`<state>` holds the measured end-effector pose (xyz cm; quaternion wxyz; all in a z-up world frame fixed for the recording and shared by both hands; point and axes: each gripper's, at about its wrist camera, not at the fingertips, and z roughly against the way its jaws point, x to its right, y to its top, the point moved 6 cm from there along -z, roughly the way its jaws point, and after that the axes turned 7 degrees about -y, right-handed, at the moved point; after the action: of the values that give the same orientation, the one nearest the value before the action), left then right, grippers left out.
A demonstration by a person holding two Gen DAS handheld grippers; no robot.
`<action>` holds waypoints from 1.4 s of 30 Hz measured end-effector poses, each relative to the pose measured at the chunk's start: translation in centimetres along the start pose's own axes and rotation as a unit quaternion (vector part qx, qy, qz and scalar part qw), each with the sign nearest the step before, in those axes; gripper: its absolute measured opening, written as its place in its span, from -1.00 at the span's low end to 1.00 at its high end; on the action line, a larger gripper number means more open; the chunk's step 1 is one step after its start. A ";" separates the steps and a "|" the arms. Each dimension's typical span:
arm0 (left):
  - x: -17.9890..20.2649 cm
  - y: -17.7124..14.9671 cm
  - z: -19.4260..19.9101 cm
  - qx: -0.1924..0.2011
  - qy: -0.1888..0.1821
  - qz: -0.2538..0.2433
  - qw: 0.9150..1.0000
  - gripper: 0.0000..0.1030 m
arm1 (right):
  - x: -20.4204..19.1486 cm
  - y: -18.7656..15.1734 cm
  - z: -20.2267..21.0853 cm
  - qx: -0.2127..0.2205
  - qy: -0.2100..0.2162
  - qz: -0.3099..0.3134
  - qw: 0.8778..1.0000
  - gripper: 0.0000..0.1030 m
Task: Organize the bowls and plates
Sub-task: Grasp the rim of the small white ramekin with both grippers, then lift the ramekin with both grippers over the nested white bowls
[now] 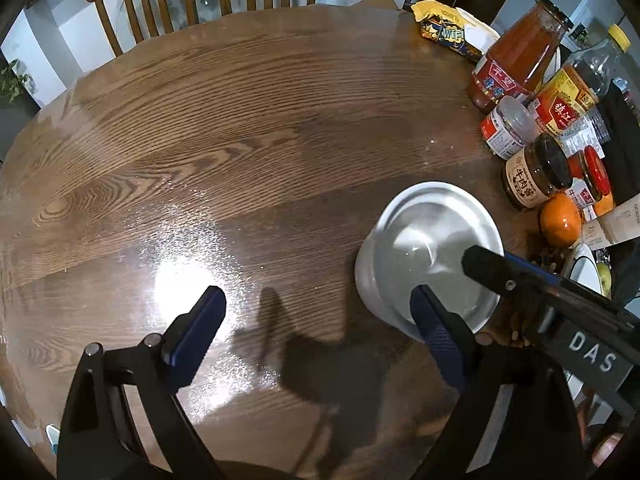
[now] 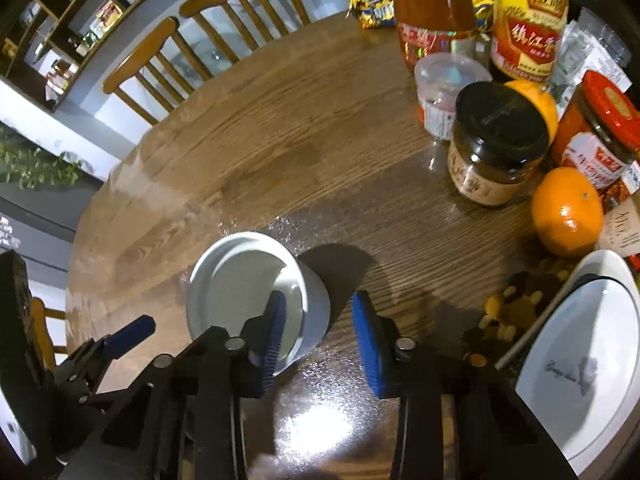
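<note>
The right gripper (image 2: 318,336) straddles the near wall of the white bowl (image 2: 244,292) – one pad inside, one outside, jaws part-open, not visibly pinching; the left gripper (image 1: 316,324) gapes empty beside it, near the table's (image 2: 280,152) front edge – a white plate (image 2: 588,364) waits rightward

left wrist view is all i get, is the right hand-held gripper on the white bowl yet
Observer: Not gripping yet. The right hand-held gripper straddles the wall of the white bowl, one finger inside and one outside, the outer pad clearly off it.
Operator: anything else to stack nearby
Observer: A white plate with dark script on it lies right of the bowl, apart from it, beside a pile of nuts.
</note>
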<state>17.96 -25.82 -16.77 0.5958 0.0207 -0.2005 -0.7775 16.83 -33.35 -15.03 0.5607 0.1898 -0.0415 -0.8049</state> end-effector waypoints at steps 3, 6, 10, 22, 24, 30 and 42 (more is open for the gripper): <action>0.3 0.0 -0.3 0.003 -0.003 -0.002 1.000 0.68 | 0.1 -0.1 -0.1 0.001 0.006 -0.002 1.000 -0.49; 0.7 0.0 -0.5 0.007 -0.004 -0.004 1.000 0.57 | 0.1 -0.1 -0.2 -0.001 0.013 -0.002 1.000 -0.60; 1.4 0.0 -0.7 0.011 -0.014 -0.009 1.000 0.28 | -0.3 0.0 -0.3 -0.001 0.017 0.008 1.000 -0.71; 2.7 -0.5 -1.7 -0.004 -0.037 -0.043 0.998 -0.45 | -1.4 -0.2 -0.4 0.000 0.011 0.042 0.999 -0.77; 2.7 -0.8 -1.5 -0.004 -0.037 -0.053 0.998 -0.49 | -1.3 -0.6 -0.3 0.001 0.012 0.039 0.999 -0.77; 2.5 -2.4 0.5 0.005 -0.029 -0.081 0.996 -0.53 | -1.9 -2.5 1.8 0.018 0.013 0.048 0.999 -0.77; 1.7 -5.6 7.5 0.058 -0.021 -0.118 0.991 -0.53 | -4.4 -6.3 8.6 0.085 0.038 0.069 0.993 -0.76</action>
<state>10.27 -24.13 -11.45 0.4935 0.0629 -0.2540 -0.8295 9.48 -28.25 -7.71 0.5977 0.2642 -0.1015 -0.7501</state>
